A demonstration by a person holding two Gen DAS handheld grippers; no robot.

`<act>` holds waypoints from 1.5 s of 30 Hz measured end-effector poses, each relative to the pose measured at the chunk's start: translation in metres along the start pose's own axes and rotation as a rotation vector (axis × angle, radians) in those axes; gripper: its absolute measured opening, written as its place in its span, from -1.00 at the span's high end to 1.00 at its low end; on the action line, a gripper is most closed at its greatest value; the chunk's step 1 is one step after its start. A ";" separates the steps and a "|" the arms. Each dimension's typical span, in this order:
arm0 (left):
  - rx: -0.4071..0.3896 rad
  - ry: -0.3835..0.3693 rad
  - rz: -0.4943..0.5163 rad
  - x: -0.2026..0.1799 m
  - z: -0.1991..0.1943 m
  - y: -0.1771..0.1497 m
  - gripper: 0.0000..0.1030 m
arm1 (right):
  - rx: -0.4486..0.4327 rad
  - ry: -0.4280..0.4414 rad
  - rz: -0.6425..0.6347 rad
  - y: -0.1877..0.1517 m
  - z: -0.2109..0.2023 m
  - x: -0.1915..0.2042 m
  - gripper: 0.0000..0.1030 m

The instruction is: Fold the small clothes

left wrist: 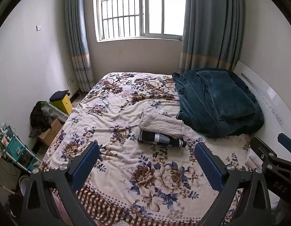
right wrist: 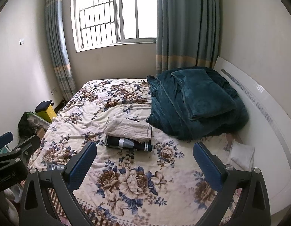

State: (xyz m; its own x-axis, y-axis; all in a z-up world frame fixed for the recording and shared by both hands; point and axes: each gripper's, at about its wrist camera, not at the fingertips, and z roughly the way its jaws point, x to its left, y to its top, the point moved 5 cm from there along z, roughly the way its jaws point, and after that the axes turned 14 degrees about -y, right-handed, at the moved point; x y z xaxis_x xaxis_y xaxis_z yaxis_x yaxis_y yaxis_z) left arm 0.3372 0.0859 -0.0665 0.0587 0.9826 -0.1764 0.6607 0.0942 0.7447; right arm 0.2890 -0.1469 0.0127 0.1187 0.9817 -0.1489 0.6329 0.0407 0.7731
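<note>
Beige garment (left wrist: 161,125): soft, light; pinch a hem corner, mid-bed (left wrist: 115,169).
Left gripper (left wrist: 147,162): wide apart, empty.
Right gripper (right wrist: 145,160): wide apart, empty.

The bed (left wrist: 111,156) is being covered by a rumpled floral blanket (left wrist: 154,179). Near its middle a folded dark garment (left wrist: 160,140) is being overlapped by a pale garment (left wrist: 162,122). Just beside these, toward the headboard, a teal blanket (left wrist: 219,101) is being kept heaped.

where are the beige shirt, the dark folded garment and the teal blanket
beige shirt (left wrist: 161,123), left wrist view, middle of its body
dark folded garment (right wrist: 126,144), right wrist view, its grey band
teal blanket (right wrist: 198,101), right wrist view, folded top layer
</note>
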 end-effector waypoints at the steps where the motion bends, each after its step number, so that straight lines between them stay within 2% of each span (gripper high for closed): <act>1: -0.001 -0.001 -0.002 0.000 0.000 0.000 -1.00 | 0.000 0.001 0.002 0.000 0.000 0.000 -1.00; 45: -0.016 0.022 0.007 -0.002 -0.010 -0.005 -1.00 | -0.002 0.001 0.006 -0.006 -0.004 0.003 -1.00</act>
State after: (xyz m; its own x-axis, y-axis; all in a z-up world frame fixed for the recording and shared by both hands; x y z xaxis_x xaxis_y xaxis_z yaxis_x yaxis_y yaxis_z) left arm 0.3269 0.0853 -0.0635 0.0466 0.9865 -0.1571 0.6482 0.0898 0.7562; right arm 0.2820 -0.1432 0.0099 0.1221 0.9820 -0.1438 0.6307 0.0351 0.7752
